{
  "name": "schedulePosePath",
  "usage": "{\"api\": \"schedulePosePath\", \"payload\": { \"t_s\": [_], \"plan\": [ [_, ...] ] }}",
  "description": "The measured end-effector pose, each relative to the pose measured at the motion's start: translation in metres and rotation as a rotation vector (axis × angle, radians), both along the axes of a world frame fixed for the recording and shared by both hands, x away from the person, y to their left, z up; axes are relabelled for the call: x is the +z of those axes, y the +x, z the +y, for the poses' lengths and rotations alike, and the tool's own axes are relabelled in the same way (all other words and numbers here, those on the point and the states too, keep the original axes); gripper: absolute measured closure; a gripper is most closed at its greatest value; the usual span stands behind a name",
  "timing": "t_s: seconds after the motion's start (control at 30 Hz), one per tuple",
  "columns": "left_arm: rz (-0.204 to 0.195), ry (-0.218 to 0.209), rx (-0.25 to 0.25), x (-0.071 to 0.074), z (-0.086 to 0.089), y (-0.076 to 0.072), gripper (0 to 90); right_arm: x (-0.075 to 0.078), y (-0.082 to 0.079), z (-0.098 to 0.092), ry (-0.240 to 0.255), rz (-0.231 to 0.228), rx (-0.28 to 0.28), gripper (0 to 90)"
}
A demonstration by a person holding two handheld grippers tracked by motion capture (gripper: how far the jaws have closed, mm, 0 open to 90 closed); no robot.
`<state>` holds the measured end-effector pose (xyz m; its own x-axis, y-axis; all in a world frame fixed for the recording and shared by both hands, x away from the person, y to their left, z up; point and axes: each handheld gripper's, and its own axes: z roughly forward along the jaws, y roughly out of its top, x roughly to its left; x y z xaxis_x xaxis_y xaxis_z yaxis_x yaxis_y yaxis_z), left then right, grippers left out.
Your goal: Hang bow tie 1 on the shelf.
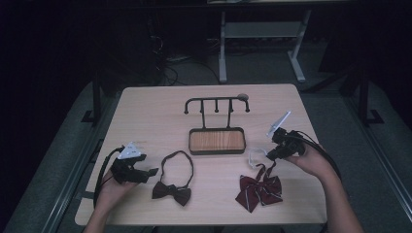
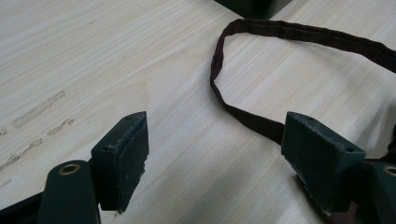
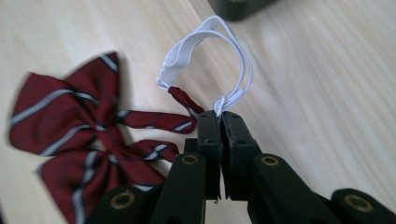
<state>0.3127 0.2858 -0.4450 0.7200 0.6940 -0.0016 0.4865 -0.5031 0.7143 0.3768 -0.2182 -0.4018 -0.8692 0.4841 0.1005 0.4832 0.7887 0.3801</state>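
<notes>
high view: above, facing forward-down on table [image 1: 145, 104] | gripper views: close, low along tongs, sharing tabletop

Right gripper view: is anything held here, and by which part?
Yes. The right hand-held gripper is shut on the white elastic loop of the striped red bow tie, pinching the loop's near end, not the bow.

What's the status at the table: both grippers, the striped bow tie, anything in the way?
Right gripper shut on white elastic loop of red striped bow tie. Left gripper open beside dark bow tie. Hook stand behind, nothing in between.
</notes>
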Motion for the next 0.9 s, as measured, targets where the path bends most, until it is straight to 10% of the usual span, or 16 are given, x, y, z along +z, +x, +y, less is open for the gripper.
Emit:
{"api": "schedulePosePath", "payload": {
  "t_s": [0.9],
  "plan": [
    [-0.002, -0.006, -0.002, -0.001, 0.000, 0.000, 23.3, 0.075, -0.003, 0.016, 0.087, -0.052, 0.145, 86.5]
  ]
}}
